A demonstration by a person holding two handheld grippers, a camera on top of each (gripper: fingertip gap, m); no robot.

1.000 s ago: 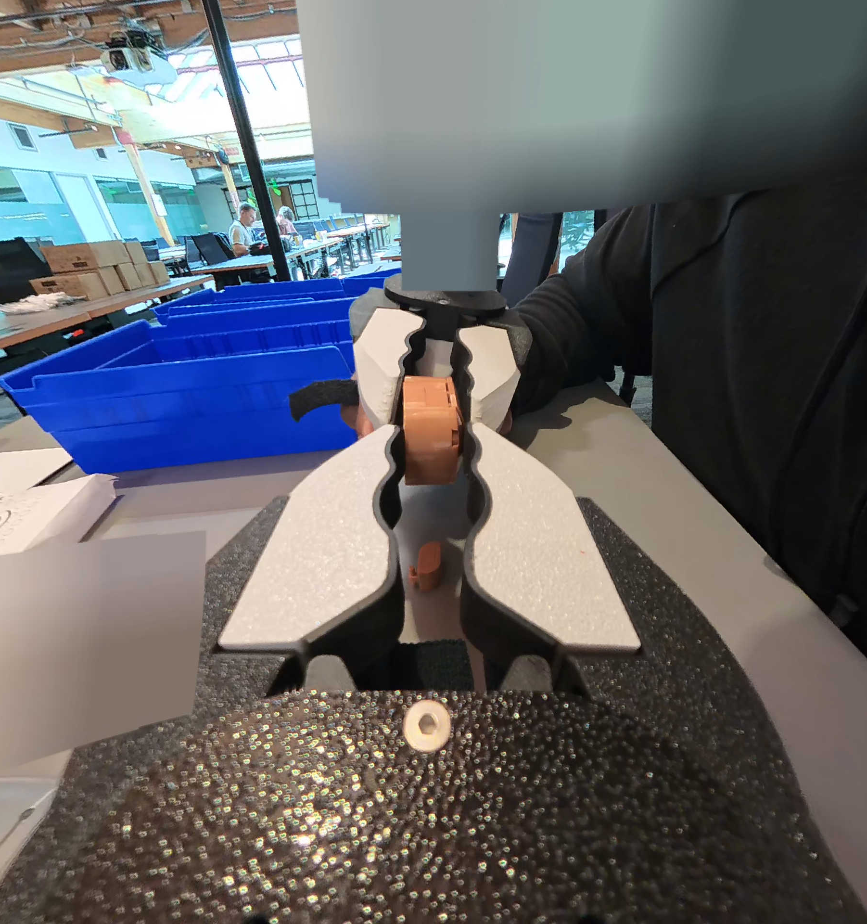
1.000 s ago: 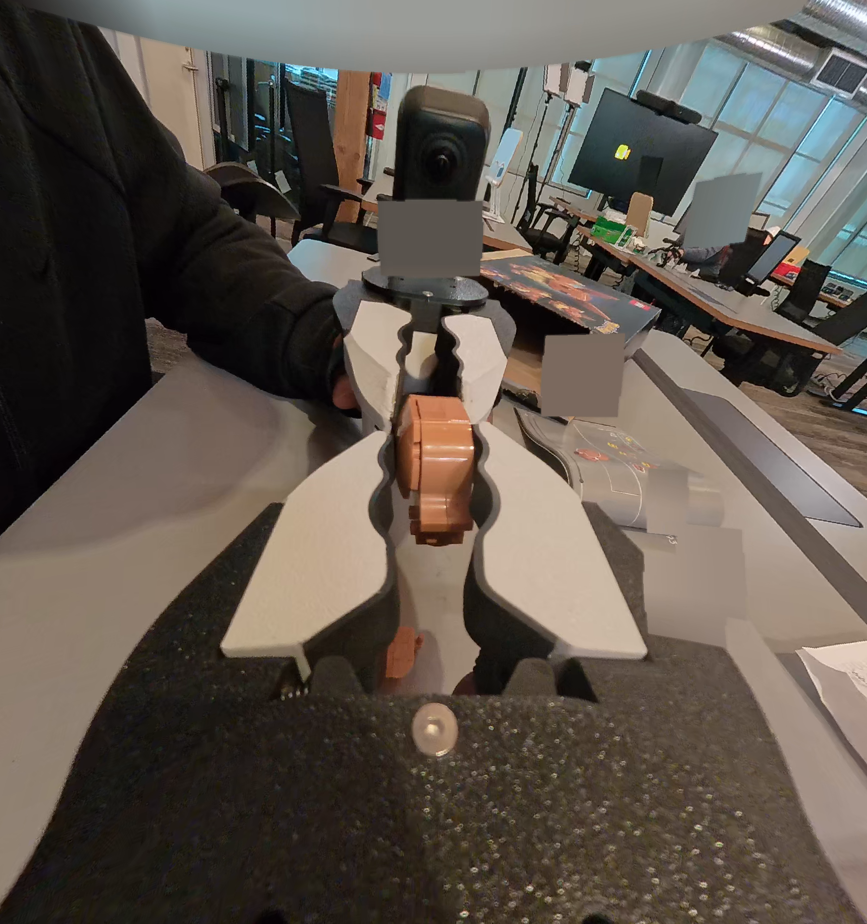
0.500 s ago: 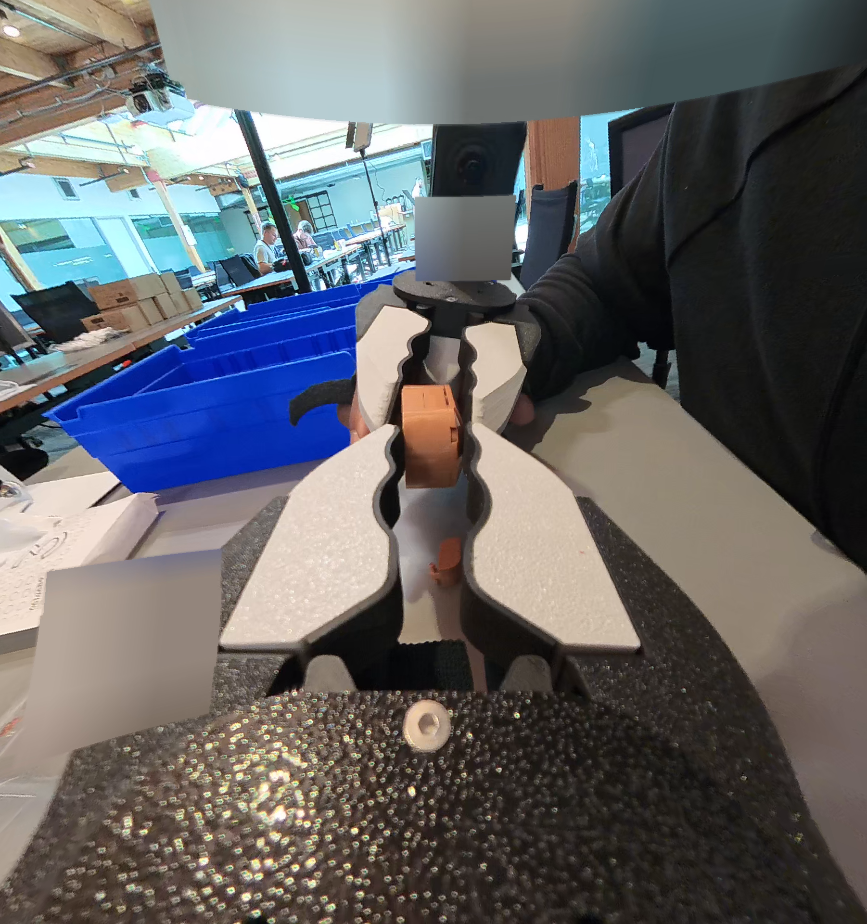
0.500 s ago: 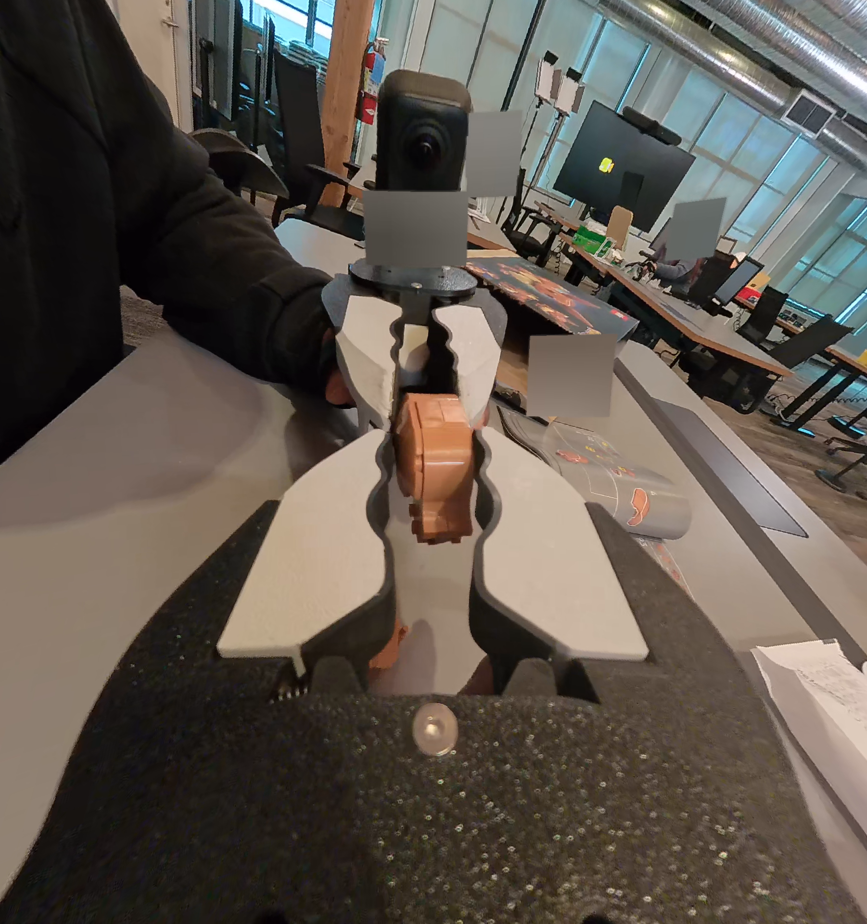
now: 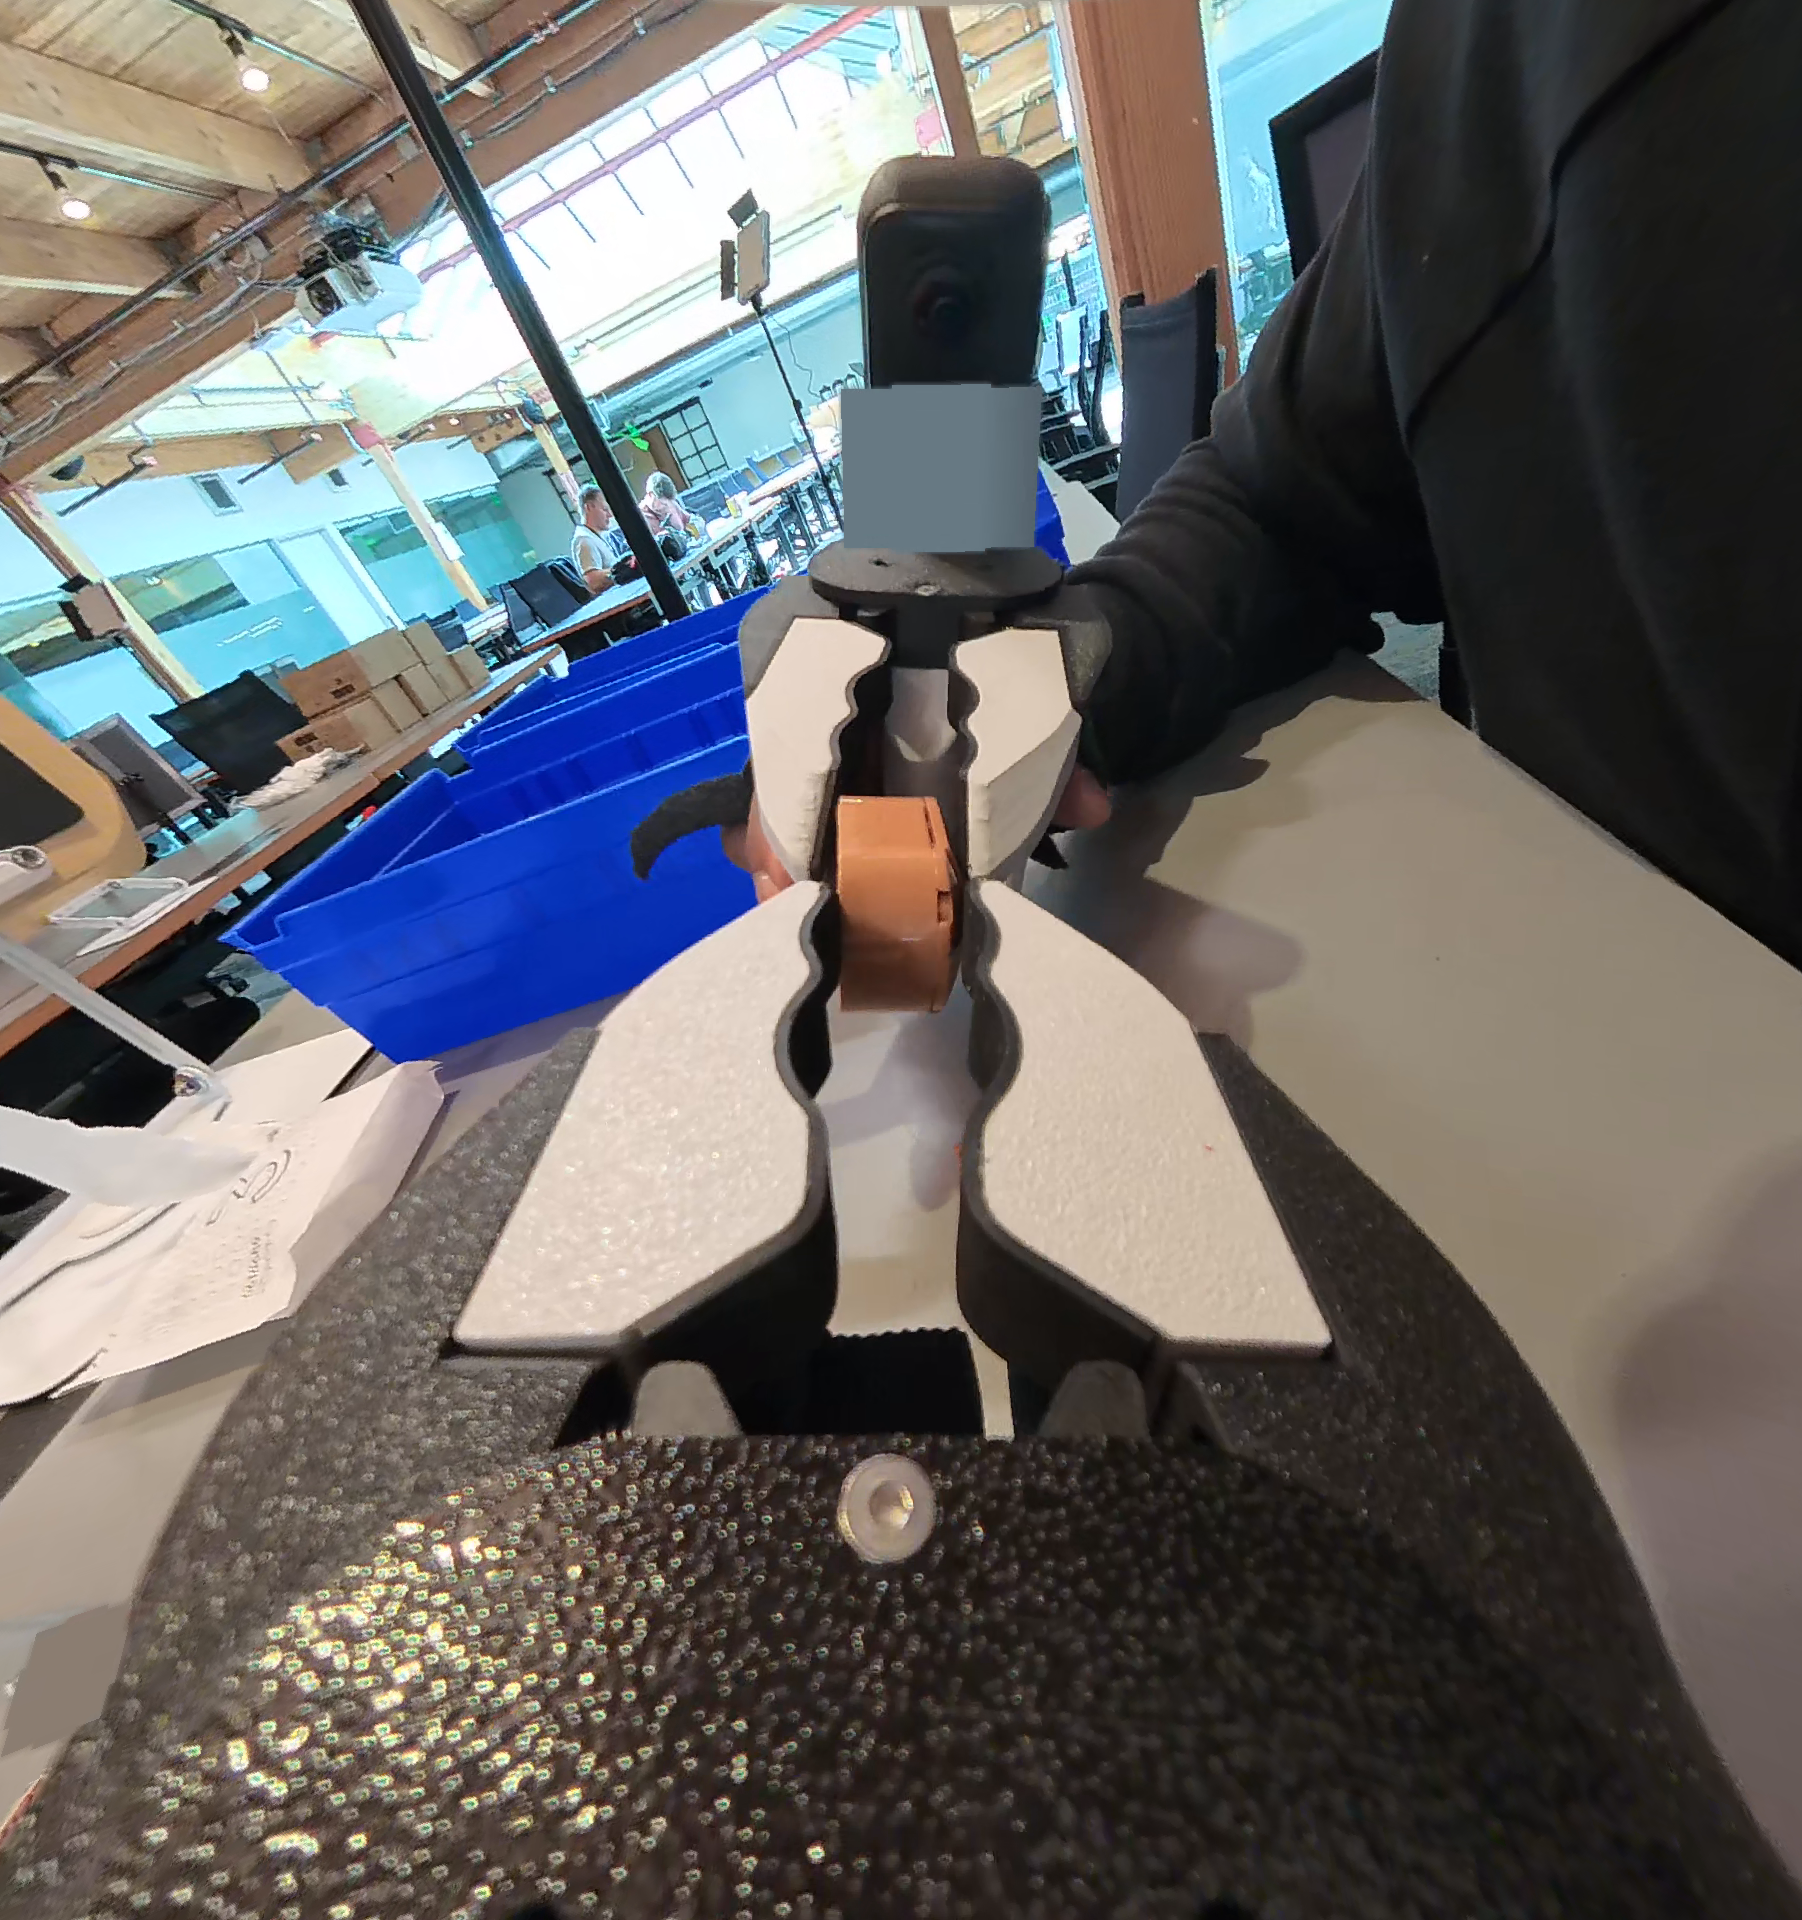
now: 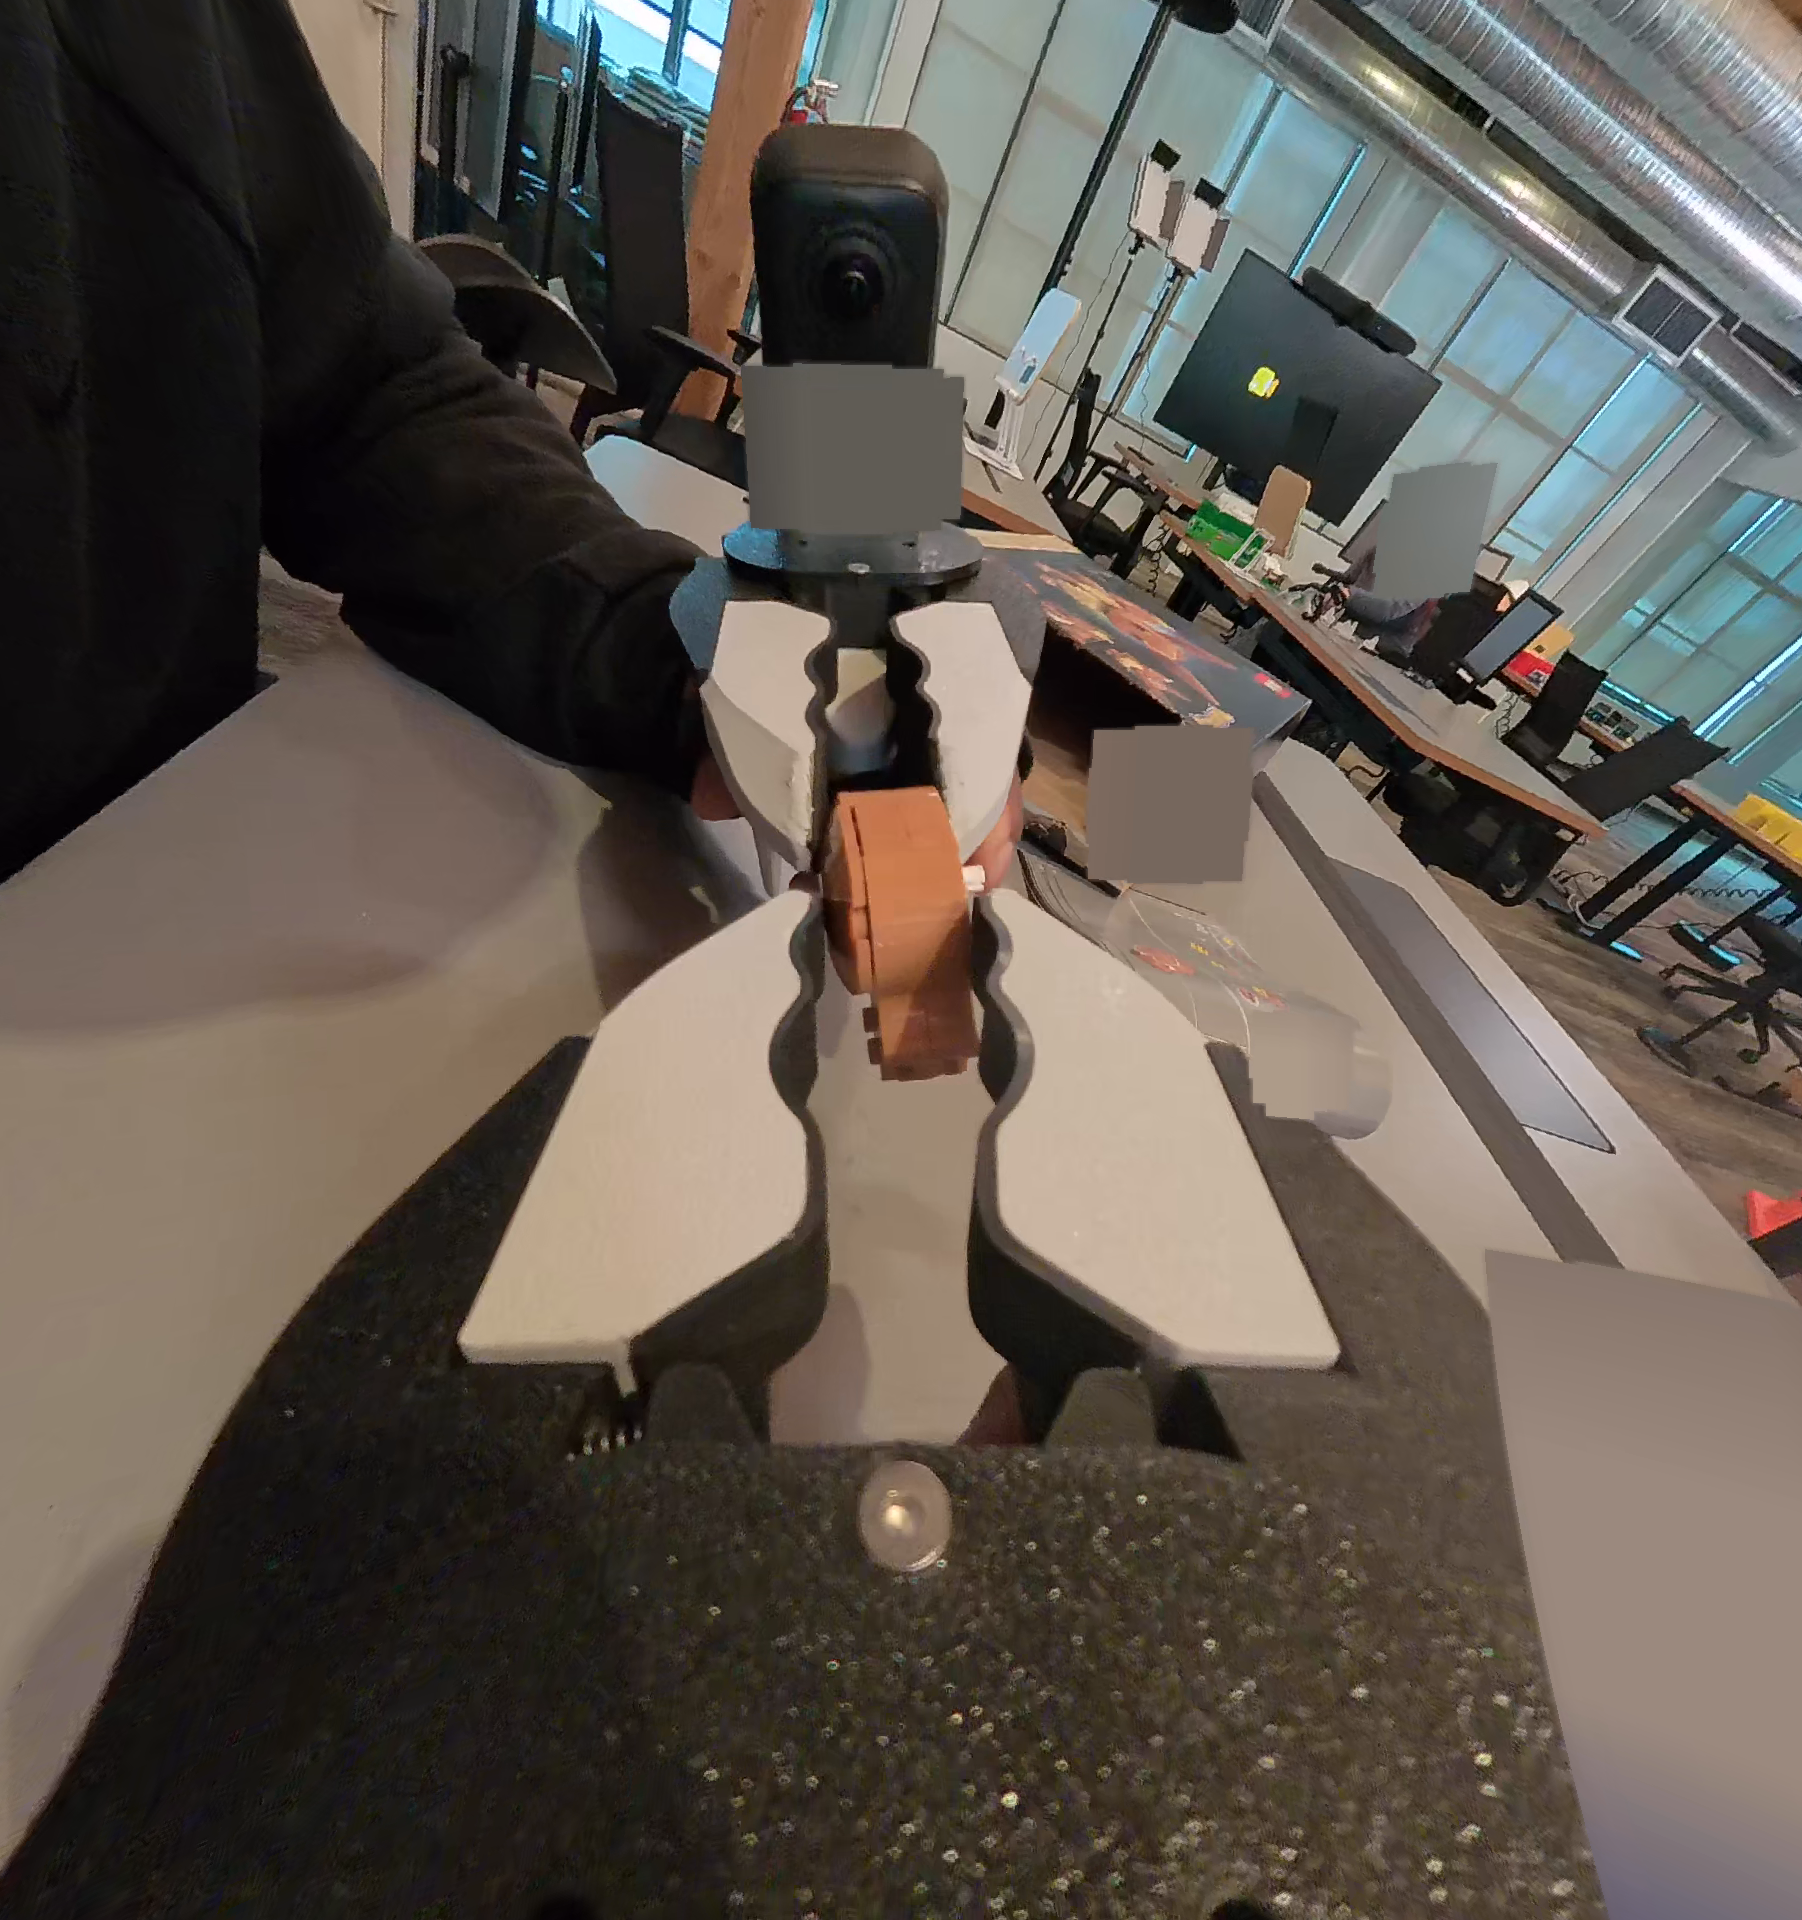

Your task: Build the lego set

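bright daylight via skylights/windows | soft shadows on table (image 5: 1499, 935) | glare specks on foam | fisheye edges | bg soft

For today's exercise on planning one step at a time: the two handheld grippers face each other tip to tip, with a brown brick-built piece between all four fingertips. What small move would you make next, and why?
Probably ease the right gripper open and draw it back. The brown brick-built piece sits clamped in the left gripper, and both grippers grip it above the grey table, so one can let go.
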